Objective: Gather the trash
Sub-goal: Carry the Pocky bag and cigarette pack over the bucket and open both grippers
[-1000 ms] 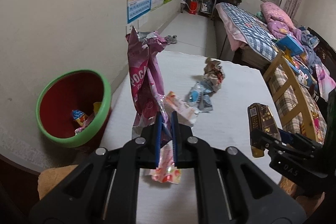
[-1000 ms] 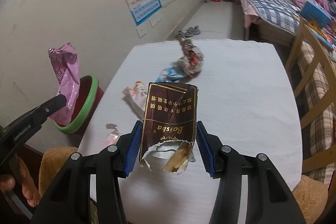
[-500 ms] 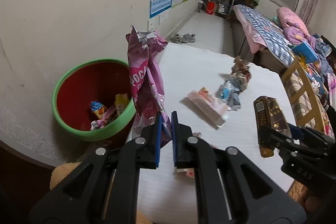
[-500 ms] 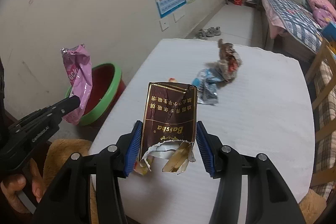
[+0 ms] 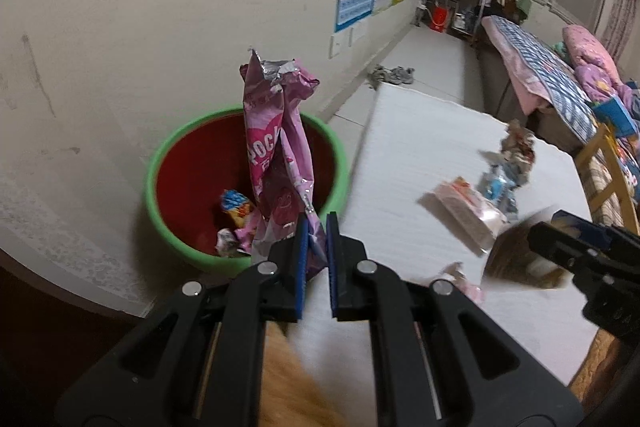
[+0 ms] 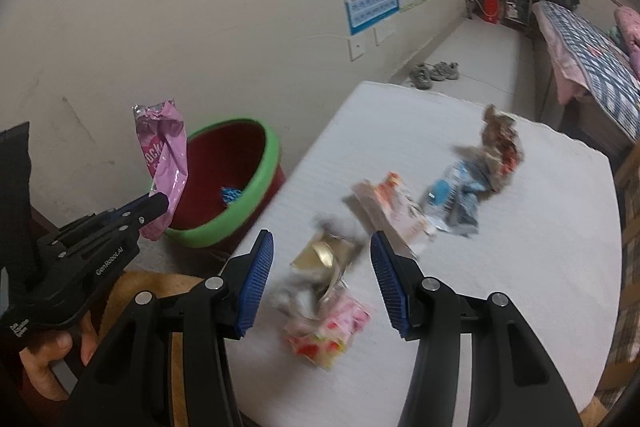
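Note:
My left gripper (image 5: pixel 316 227) is shut on the lower end of a tall pink snack wrapper (image 5: pixel 276 147), which stands up over the near rim of a red bin with a green rim (image 5: pixel 160 163). Several wrappers lie inside the bin. My right gripper (image 6: pixel 322 241) hangs over the white table (image 6: pixel 520 287) with its jaws apart. A torn brown box (image 6: pixel 324 259), blurred and showing its gold inside, sits tilted between them with a gap at each side. Under it lies a strawberry-print wrapper (image 6: pixel 328 331).
Farther along the table lie a pale pink pack (image 6: pixel 388 211), a blue wrapper (image 6: pixel 456 199) and a crumpled brown one (image 6: pixel 500 143). A wooden chair (image 5: pixel 608 179) and a bed stand to the right. The bin sits on the floor against the wall.
Both grippers swung left toward the bin, and the pink wrapper now stands over its rim. The brown box, upright and clamped before, has tipped forward and looks smaller and loose between the right jaws.

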### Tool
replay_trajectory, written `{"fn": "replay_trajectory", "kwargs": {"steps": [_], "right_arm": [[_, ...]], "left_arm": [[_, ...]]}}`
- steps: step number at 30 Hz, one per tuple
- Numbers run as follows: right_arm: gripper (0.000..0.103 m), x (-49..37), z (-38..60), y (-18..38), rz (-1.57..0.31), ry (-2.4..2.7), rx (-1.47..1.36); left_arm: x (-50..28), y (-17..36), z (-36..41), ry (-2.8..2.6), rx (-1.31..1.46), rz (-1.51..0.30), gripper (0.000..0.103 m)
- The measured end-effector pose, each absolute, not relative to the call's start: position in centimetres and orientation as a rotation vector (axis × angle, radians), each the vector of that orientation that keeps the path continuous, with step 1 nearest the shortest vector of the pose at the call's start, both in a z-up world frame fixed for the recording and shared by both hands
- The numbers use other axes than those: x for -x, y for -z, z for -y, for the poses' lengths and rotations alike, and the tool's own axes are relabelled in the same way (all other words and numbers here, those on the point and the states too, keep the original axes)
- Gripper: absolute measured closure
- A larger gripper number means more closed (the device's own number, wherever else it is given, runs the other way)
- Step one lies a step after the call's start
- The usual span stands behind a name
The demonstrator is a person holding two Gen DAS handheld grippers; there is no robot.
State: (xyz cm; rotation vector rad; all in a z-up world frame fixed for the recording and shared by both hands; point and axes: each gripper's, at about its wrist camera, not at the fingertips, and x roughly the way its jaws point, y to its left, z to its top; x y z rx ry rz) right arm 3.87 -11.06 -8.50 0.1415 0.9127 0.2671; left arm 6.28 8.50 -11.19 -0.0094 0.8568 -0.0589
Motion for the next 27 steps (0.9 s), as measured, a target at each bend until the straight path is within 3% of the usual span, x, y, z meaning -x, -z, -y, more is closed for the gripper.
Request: {"fn": "replay_trajectory", "kwargs": {"steps": [9, 10, 17, 27], "right_arm": [[0.053, -6.9, 8.2, 9.0, -0.934, -0.310, -0.090], [0.048, -7.3, 8.1, 9.6, -0.969, -0.316, -0.079], [0.041, -11.1, 6.6, 14.3, -1.092, -0.318, -0.130], [0.041, -16.9, 2.5, 19.3, -1.179, -0.221, -0.020]], "left_arm": [[-7.6, 11.5, -12.6, 0.005, 0.052, -0.867, 0.095], [-7.5, 11.6, -12.9, 0.003, 0.056, -0.869, 0.095], [-7.5, 13.1, -14.4, -0.010, 0.125, -0.907, 0.095], [-7.0, 13.5, -15.6, -0.030, 0.121, -0.914, 0.095]]}}
